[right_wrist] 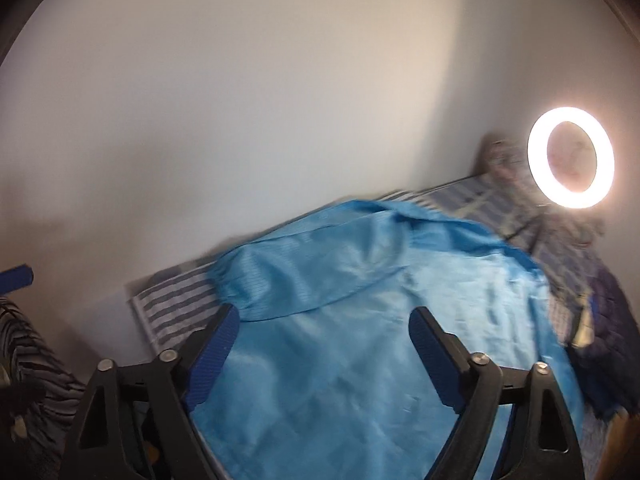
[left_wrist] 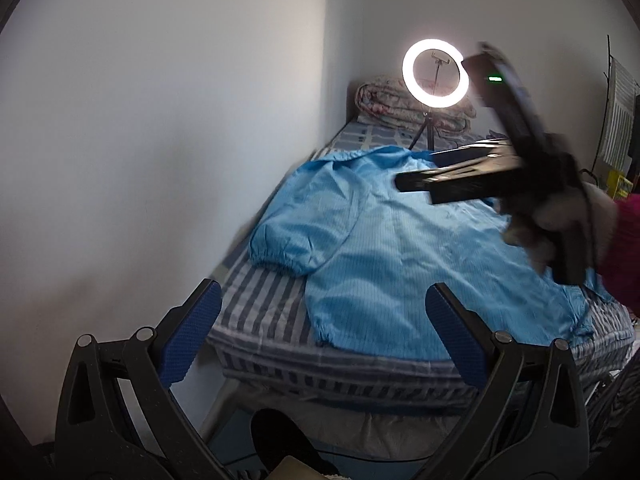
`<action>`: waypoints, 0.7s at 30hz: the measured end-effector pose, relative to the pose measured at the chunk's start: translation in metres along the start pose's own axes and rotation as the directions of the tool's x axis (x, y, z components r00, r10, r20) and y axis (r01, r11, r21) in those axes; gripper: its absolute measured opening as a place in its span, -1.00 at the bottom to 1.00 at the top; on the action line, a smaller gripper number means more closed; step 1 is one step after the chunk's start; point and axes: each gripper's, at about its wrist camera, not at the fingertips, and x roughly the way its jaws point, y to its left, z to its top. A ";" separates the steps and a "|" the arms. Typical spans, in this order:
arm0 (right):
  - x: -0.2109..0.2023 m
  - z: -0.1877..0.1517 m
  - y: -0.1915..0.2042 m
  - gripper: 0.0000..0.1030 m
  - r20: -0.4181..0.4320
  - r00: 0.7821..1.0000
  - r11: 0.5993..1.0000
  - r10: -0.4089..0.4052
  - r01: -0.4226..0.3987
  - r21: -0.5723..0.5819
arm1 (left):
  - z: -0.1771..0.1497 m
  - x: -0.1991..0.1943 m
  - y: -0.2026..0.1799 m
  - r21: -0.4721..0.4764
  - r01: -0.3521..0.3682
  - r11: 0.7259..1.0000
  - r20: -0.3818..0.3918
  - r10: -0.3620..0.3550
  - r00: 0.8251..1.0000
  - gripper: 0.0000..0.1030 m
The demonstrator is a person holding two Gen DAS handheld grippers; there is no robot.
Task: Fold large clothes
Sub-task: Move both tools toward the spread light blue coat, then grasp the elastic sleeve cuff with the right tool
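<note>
Across the bed's striped sheet lies the sky-blue jacket, thin, glossy, finely gridded, one sleeve with a gathered cuff folded in near the wall-side edge. Left gripper hovers off the foot edge, ribbed blue pads apart, empty. Right gripper, blurred, hangs over the cloth, jaws apart. Lit ring lamp and rolled quilt stand at the head end.
</note>
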 end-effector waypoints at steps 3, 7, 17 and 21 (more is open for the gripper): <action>0.042 0.006 0.016 0.15 -0.079 0.989 0.991 0.129 -0.130 -0.008 | -0.008 -0.001 0.008 -0.028 -0.003 1.000 -0.028 0.002 1.000 1.00; 0.100 0.004 0.049 0.13 -0.176 0.954 0.964 0.243 -0.258 -0.066 | -0.012 0.001 0.017 -0.052 -0.027 0.998 -0.052 0.024 0.998 1.00; 0.210 -0.016 0.087 0.11 -0.352 0.897 0.948 0.267 -0.310 -0.071 | -0.013 0.019 0.032 -0.101 -0.056 0.993 -0.110 0.045 0.993 1.00; 0.233 -0.024 0.100 0.11 -0.387 0.899 0.956 0.206 -0.269 -0.116 | -0.015 0.023 0.034 -0.100 -0.057 0.993 -0.108 0.046 0.993 1.00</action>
